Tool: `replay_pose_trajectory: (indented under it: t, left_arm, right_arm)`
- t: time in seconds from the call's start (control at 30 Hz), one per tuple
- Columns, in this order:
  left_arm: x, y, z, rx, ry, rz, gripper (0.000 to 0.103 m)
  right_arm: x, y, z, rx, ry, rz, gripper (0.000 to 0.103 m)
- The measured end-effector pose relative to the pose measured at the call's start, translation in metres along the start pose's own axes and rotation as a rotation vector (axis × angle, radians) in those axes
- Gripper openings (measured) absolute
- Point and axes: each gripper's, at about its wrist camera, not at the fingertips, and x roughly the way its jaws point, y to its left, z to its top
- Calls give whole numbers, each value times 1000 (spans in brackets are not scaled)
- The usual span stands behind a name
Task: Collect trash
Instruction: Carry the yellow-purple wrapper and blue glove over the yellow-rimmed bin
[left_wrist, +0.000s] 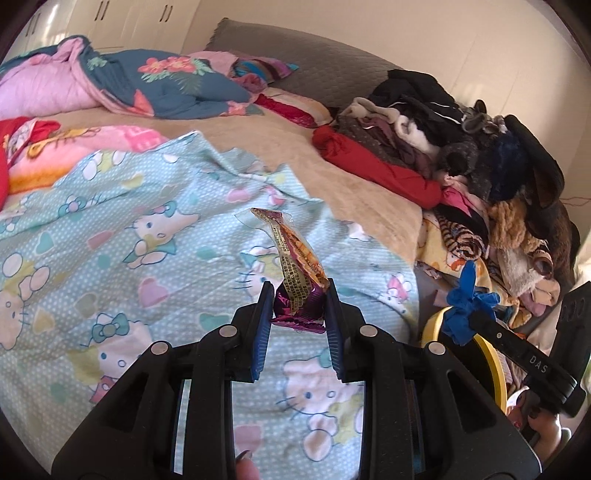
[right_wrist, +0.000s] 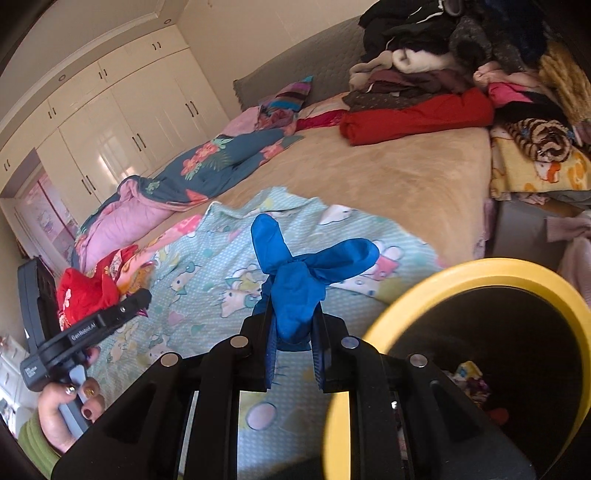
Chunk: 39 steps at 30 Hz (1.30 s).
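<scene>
Trash is in both claws, lifted clear of the bed (right_wrist: 424, 177): the left claw (left_wrist: 298, 314) pinches a snack wrapper (left_wrist: 295, 266), the right claw (right_wrist: 293, 332) clamps a blue glove (right_wrist: 295, 273) near the yellow-rimmed bin (right_wrist: 376, 325), probably for dropping in.

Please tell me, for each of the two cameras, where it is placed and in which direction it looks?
Left wrist: on the left gripper, looking down along its fingers across the bed; it grips a snack wrapper; a fingertip shows.
Right wrist: on the right gripper, facing the bed and yellow-rimmed bin; it grips a blue glove; the person's hand shows.
Shared: bed, bin, clothes pile, glove, each other's gripper.
</scene>
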Motion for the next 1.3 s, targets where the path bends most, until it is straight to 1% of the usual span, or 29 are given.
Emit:
replay_pose_trajectory:
  t: [0.3, 0.7, 0.93, 1.1, 1.2, 1.3]
  left_arm:
    - [-8, -31, 0, 53, -8, -39, 20]
    - [-2, -83, -18, 154, 29, -112, 20]
    - [2, -113, -30, 217, 55, -149, 20]
    - [6, -134, -42, 267, 79, -177, 20]
    - [9, -145, -49, 293, 91, -189, 20]
    - [14, -156, -56, 313, 110, -201, 20]
  right_arm:
    - [-34, -30, -5, 40, -26, -42, 15]
    - [-63, -68, -18, 72, -10, -108, 15]
    - [-73, -90, -22, 101, 8, -132, 16]
    - [-77, -104, -26, 103, 49, -153, 16]
    - [-76, -111, -28, 104, 82, -159, 18]
    - [-76, -115, -32, 106, 98, -172, 18]
